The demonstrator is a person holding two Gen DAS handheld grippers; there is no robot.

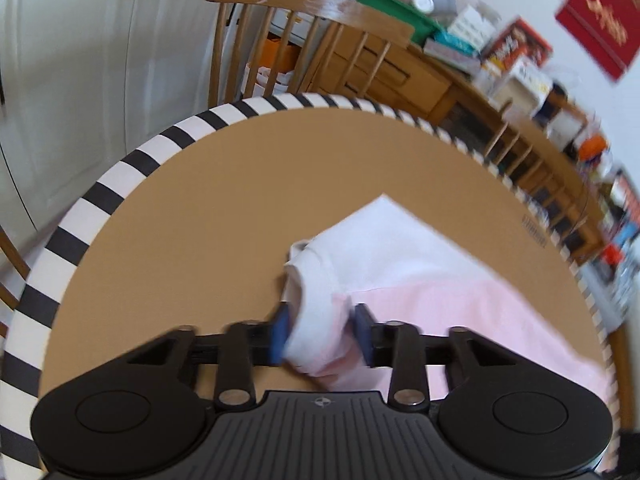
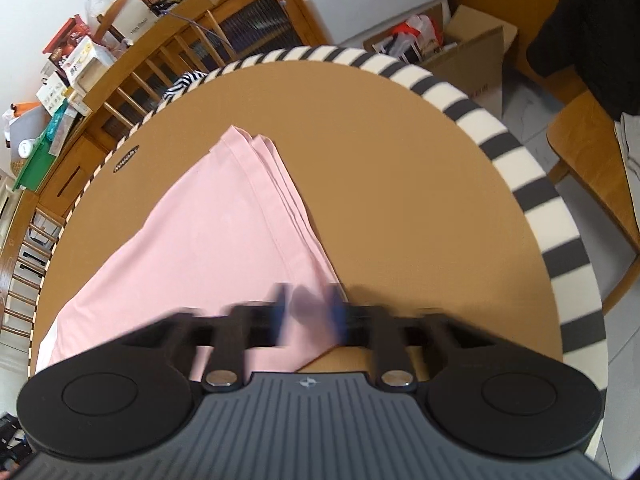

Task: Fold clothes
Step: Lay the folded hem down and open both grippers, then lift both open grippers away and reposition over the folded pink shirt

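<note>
A pink and white garment [image 2: 200,220] lies folded on the round brown table [image 2: 400,160], its stacked edges running to a point at the far side. In the left wrist view its white part [image 1: 400,248] lies over the pink. A bunched fold of white-pink cloth fills the gap between the blue pads [image 1: 280,336] of my left gripper [image 1: 322,336], which is shut on it. My right gripper [image 2: 308,312] is blurred and is shut on the near pink edge of the garment, at the table's front.
The table has a black-and-white striped rim [image 1: 132,160]. A wooden chair [image 1: 304,12] stands behind it, and a wooden sideboard [image 1: 400,68] is piled with boxes. A cardboard box [image 2: 472,52] and another chair [image 2: 588,140] with dark cloth [image 2: 592,32] stand to the right.
</note>
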